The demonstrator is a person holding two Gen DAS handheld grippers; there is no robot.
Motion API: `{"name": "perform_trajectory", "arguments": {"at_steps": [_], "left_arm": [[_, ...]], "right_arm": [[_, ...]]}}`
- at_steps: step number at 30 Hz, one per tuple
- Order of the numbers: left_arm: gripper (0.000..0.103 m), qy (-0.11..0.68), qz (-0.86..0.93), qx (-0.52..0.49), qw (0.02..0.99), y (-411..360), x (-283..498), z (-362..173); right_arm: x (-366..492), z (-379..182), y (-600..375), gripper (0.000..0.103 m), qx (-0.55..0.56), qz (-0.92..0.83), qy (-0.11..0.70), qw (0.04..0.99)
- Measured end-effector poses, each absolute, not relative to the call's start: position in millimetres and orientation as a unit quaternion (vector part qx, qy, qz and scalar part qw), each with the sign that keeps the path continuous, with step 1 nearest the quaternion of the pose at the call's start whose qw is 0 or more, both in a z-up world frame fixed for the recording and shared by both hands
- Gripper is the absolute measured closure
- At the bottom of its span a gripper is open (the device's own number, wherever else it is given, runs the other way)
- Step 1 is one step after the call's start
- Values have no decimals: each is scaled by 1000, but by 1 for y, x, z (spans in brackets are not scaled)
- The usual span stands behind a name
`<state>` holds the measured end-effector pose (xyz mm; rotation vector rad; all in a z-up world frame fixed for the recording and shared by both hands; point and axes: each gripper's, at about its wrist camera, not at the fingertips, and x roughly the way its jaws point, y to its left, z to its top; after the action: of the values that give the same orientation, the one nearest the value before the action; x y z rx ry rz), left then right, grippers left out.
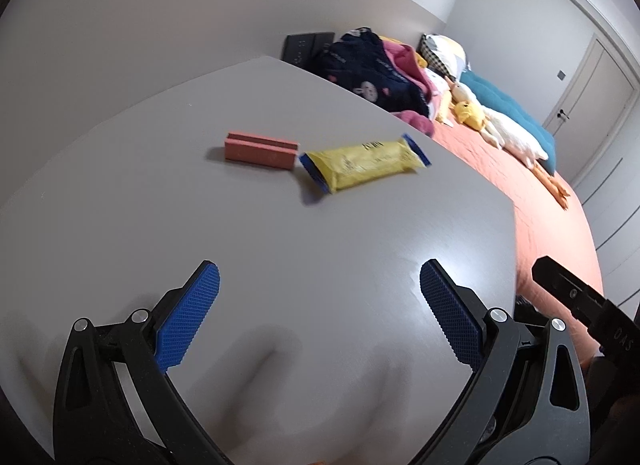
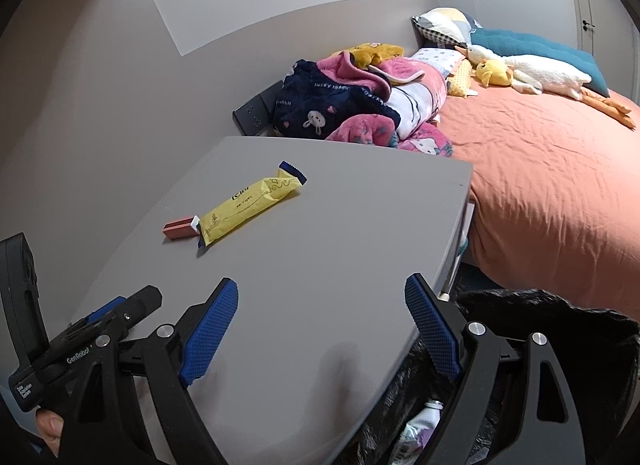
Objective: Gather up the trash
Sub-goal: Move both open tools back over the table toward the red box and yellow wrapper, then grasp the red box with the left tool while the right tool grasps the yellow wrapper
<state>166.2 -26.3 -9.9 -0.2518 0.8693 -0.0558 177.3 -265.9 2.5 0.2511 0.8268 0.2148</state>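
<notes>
- Left gripper: jaws spread wide, nothing between the blue pads; it hangs over the near part of the grey table.
- Right gripper: jaws likewise spread wide and empty, above the table's near edge.
- Yellow wrapper with blue ends: lies flat towards the far side of the table, well apart from both grippers.
- Small red box: lies on the table just beside the wrapper's end; whether they touch cannot be told.
- Black trash bag: open beside the table, below the right gripper, with some litter inside.
- Bed: orange sheet, beyond the table, carrying piled clothes and a plush goose.
</notes>
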Motion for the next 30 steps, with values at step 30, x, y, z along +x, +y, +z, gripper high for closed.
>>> {"name": "perform_trajectory", "arguments": {"at_steps": [30], "left_arm": [[6, 468, 72, -225, 852, 28, 285, -30]], "right_arm": [[288, -14, -218, 17, 151, 92, 418, 891]]}}
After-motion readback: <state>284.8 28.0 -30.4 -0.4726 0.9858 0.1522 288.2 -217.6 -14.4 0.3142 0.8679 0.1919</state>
